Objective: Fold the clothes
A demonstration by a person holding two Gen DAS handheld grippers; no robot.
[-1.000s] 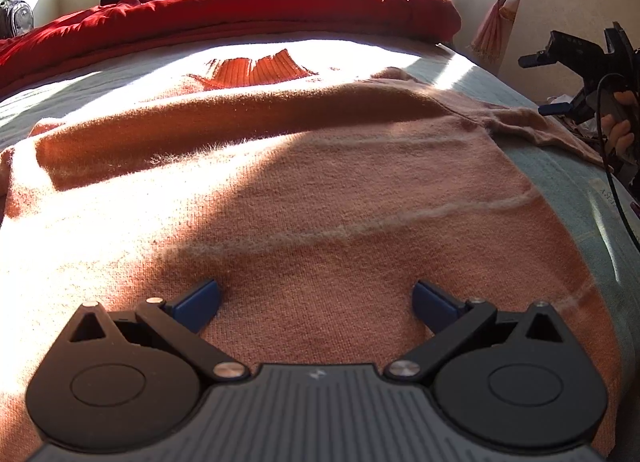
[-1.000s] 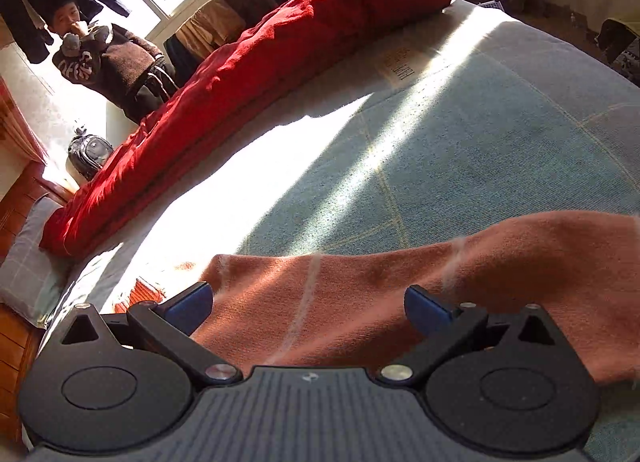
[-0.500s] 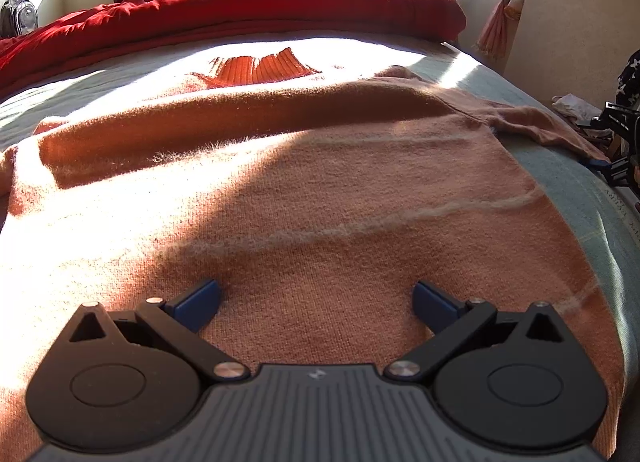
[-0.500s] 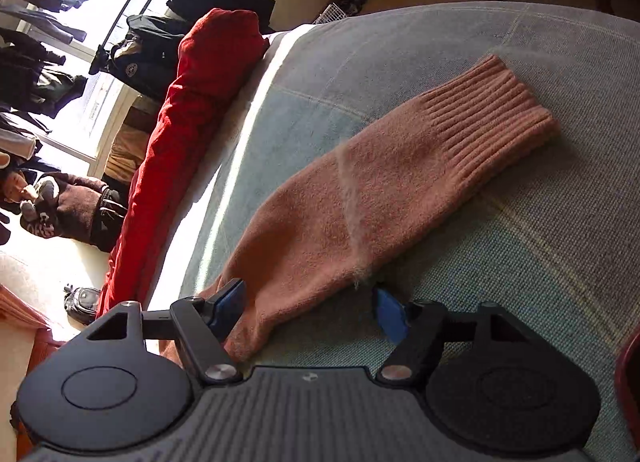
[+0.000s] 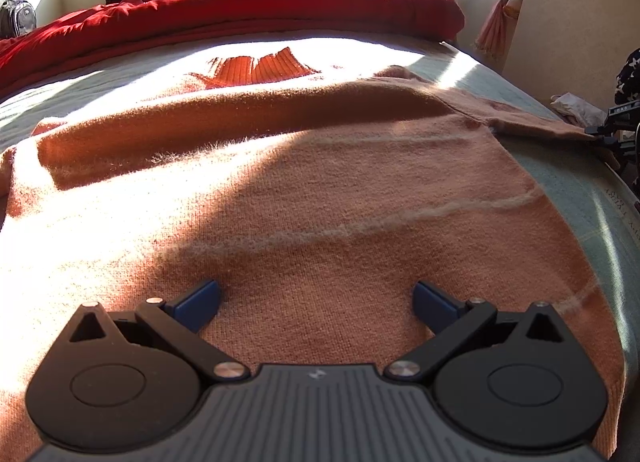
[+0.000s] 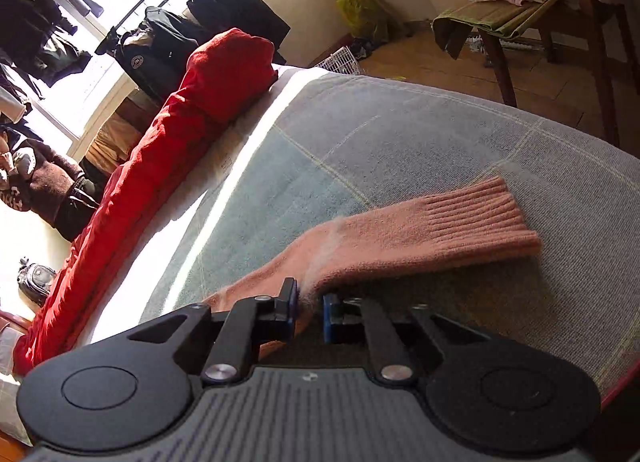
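Along the bed's far edge lies a rolled red quilt [image 5: 248, 10]; in front of it a salmon-pink sweater [image 5: 304, 198] is spread flat over the grey-green bedcover [image 6: 400, 134], its ribbed collar [image 5: 256, 68] towards the quilt. The left gripper [image 5: 316, 298] sits low over the sweater's near hem with its blue pads set wide apart, holding nothing. Toward the bed's right edge, the sweater's sleeve [image 6: 420, 230] stretches out, and the right gripper [image 6: 310, 312] is pinched on it partway along, ribbed cuff lying beyond.

The sweater [image 5: 320, 190] hem is hidden beneath the left tool [image 5: 316, 298].
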